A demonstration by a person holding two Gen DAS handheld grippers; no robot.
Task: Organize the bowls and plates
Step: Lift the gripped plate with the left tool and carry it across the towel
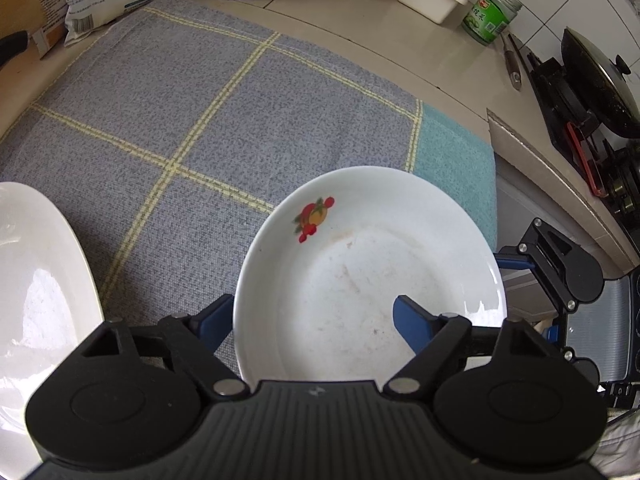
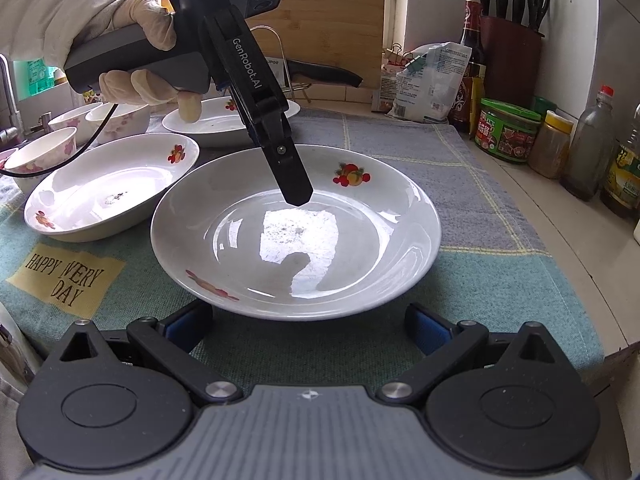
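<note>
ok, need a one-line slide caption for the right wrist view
Left gripper straddles the far rim of a fruit-print plate; open right gripper waits at its near edge.

We see bright daylight from the window (image 2: 400,0) far beyond the claw, glare on the plate (image 2: 296,232) just ahead, soft shadows, sharp focus, and strong fisheye bending at edges.

white fruit-print plate (image 2: 296,236) lies flat on the checked cloth (image 2: 472,200); a similar plate (image 2: 108,196) just left, bowls (image 2: 44,152) beyond.
</note>
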